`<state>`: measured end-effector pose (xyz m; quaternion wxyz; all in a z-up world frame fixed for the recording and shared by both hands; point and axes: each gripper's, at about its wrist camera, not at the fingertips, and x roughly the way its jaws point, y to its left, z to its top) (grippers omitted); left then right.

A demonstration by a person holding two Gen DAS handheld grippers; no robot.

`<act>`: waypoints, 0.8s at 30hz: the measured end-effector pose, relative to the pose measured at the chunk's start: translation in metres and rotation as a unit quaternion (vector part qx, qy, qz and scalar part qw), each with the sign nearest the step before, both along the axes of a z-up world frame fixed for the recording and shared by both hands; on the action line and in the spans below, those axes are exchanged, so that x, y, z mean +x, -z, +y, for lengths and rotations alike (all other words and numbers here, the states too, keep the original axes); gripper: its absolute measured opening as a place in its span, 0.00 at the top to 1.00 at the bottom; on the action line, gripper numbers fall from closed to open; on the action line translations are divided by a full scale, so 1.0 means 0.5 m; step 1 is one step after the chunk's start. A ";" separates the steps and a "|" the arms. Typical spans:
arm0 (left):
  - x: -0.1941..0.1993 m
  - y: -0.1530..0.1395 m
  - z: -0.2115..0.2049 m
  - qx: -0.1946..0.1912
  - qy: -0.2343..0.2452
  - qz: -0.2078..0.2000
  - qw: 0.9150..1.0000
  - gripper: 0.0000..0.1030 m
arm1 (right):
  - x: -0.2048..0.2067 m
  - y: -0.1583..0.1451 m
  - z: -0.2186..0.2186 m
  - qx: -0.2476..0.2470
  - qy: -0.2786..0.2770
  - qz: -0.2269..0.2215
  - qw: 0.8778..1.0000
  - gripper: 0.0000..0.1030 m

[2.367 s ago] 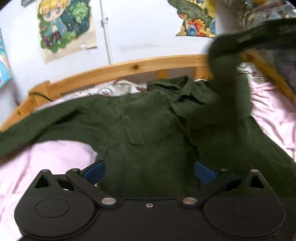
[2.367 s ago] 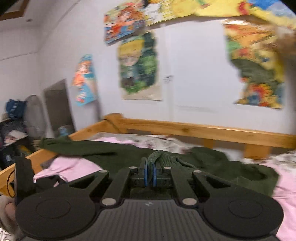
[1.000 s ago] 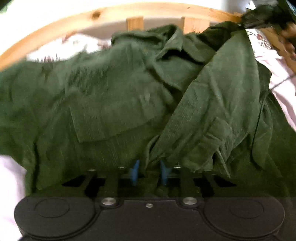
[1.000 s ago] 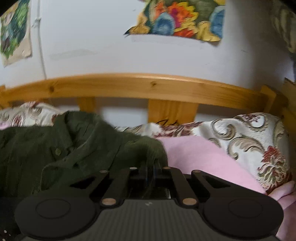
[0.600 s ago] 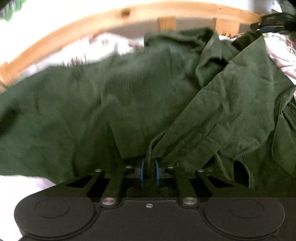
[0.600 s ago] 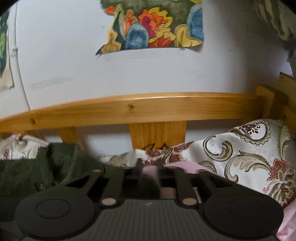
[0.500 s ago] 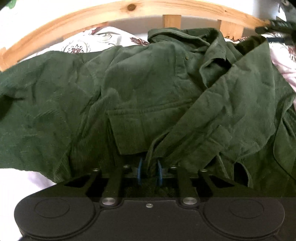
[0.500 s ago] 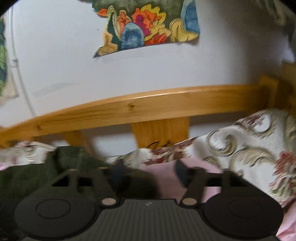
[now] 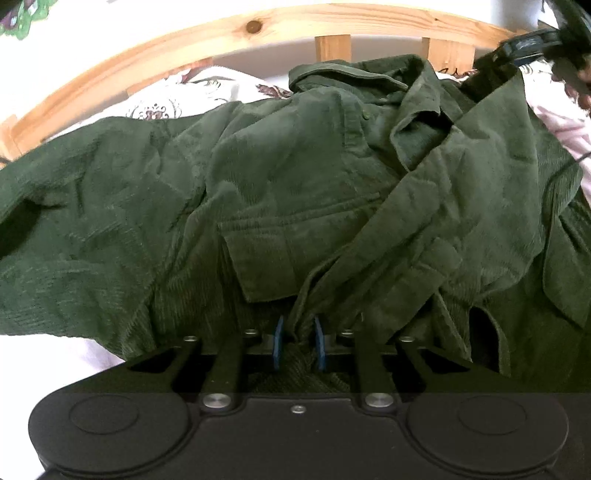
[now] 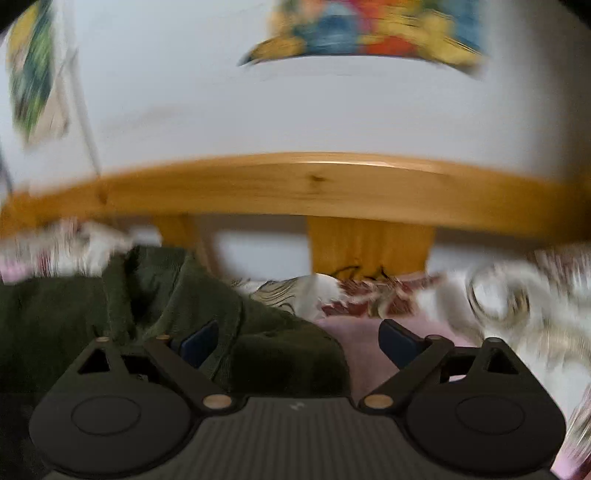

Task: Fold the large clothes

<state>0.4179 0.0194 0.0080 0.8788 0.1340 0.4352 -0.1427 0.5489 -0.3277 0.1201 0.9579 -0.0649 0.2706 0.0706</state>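
Green corduroy shirt (image 9: 295, 192) spread across the bed (image 9: 44, 354), collar at the far side by the wooden headboard (image 9: 155, 59), one sleeve running off to the left. Right front panel folded over toward the middle, chest pocket showing centre. Left gripper (image 9: 298, 345) narrow, blue pads pinching a bunched fold of the shirt at its near edge. Right gripper (image 10: 298, 341) wide, nothing between the pads; it sits low at the far right corner of the shirt (image 10: 155, 314), left pad over green fabric, right pad over the pink sheet (image 10: 362, 339). Right view motion-blurred. Patterned pillow (image 10: 498, 295) to the right past the sheet, headboard (image 10: 314, 188) just behind, posters (image 10: 369, 33) on the white wall. In the left view the right gripper (image 9: 532, 40) shows at far right above the shirt's shoulder
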 end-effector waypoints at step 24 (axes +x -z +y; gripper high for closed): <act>0.086 -0.007 0.028 -0.011 0.026 -0.025 0.999 0.75 | -0.179 0.024 -0.086 -0.110 0.053 -0.084 0.989 0.08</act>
